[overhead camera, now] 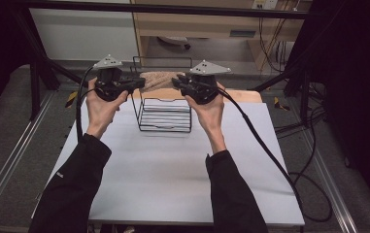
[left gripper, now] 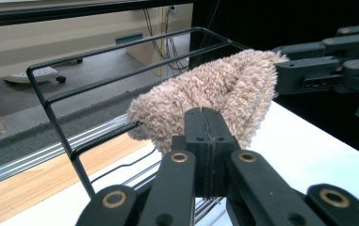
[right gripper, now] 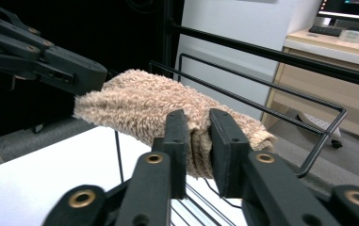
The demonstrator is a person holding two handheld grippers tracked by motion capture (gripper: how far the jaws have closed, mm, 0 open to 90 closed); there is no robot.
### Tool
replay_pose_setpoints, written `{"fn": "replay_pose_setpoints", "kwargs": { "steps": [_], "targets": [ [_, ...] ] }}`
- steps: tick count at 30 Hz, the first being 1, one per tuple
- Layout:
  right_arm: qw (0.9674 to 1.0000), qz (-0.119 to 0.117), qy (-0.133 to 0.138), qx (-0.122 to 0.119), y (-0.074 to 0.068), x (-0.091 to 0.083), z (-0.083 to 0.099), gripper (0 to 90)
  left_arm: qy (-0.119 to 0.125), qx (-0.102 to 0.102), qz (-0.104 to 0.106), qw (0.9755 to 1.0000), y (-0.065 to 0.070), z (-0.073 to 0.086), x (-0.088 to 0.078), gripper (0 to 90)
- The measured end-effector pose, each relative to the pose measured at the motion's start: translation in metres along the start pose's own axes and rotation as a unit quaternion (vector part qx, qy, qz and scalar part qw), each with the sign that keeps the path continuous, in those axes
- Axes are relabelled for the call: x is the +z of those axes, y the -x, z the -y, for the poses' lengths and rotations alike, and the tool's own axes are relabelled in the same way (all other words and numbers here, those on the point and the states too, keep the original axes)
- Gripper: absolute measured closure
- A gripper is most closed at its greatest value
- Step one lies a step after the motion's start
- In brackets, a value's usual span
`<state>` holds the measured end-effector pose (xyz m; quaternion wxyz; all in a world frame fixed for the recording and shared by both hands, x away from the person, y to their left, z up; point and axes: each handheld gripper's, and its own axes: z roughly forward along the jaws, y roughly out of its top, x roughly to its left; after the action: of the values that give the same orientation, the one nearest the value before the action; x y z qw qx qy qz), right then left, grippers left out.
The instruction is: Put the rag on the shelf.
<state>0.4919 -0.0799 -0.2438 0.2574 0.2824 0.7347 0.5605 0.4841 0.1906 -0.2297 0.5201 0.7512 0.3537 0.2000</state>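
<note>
A beige fluffy cloth (overhead camera: 159, 77) hangs stretched between my two grippers, above the top of a black wire rack (overhead camera: 165, 127) at the far middle of the table. My left gripper (overhead camera: 136, 83) is shut on the cloth's left end; in the left gripper view its jaws (left gripper: 208, 115) meet tightly at the edge of the cloth (left gripper: 215, 89). My right gripper (overhead camera: 177, 81) is shut on the right end. In the right gripper view a fold of cloth (right gripper: 139, 101) fills the gap between its jaws (right gripper: 198, 120). Whether the cloth rests on the rack's top wires I cannot tell.
The rack stands on a white tabletop (overhead camera: 173, 170) with a wooden strip (overhead camera: 243, 95) along its back edge. A black cable (overhead camera: 265, 145) trails from the right gripper over the table's right side. Metal frame rails (overhead camera: 8, 165) run beside the table.
</note>
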Motion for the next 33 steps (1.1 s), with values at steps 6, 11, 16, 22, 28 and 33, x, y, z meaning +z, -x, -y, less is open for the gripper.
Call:
{"fn": "replay_pose_setpoints", "kwargs": {
  "steps": [6, 11, 16, 22, 28, 33],
  "targets": [
    [1.0000, -0.004, 0.002, -0.002, 0.000, -0.007, -0.003, 65.9, -0.005, 0.005, 0.001, 1.0000, 0.002, 0.004, 0.004, 89.5],
    [0.9996, -0.012, 0.023, 0.013, 0.001, -0.012, -0.008, 64.6, -0.007, 0.012, -0.002, 0.9999, 0.002, 0.008, 0.005, 89.5],
    [0.9995, -0.024, 0.013, 0.015, 0.001, -0.012, -0.007, 76.1, -0.012, 0.019, -0.004, 0.9997, 0.003, 0.014, 0.007, 89.5],
    [0.9988, -0.035, -0.031, 0.014, -0.004, -0.006, -0.001, 84.8, -0.018, 0.022, -0.007, 0.9996, 0.003, 0.021, 0.010, 89.4],
    [0.9979, -0.023, -0.058, 0.017, -0.005, -0.001, 0.004, 81.5, -0.019, 0.024, -0.011, 0.9995, 0.000, 0.025, 0.014, 89.4],
    [0.9970, -0.012, -0.070, 0.031, 0.000, 0.007, 0.011, 85.0, -0.020, 0.029, -0.017, 0.9992, 0.001, 0.026, 0.018, 89.4]
  ]
}}
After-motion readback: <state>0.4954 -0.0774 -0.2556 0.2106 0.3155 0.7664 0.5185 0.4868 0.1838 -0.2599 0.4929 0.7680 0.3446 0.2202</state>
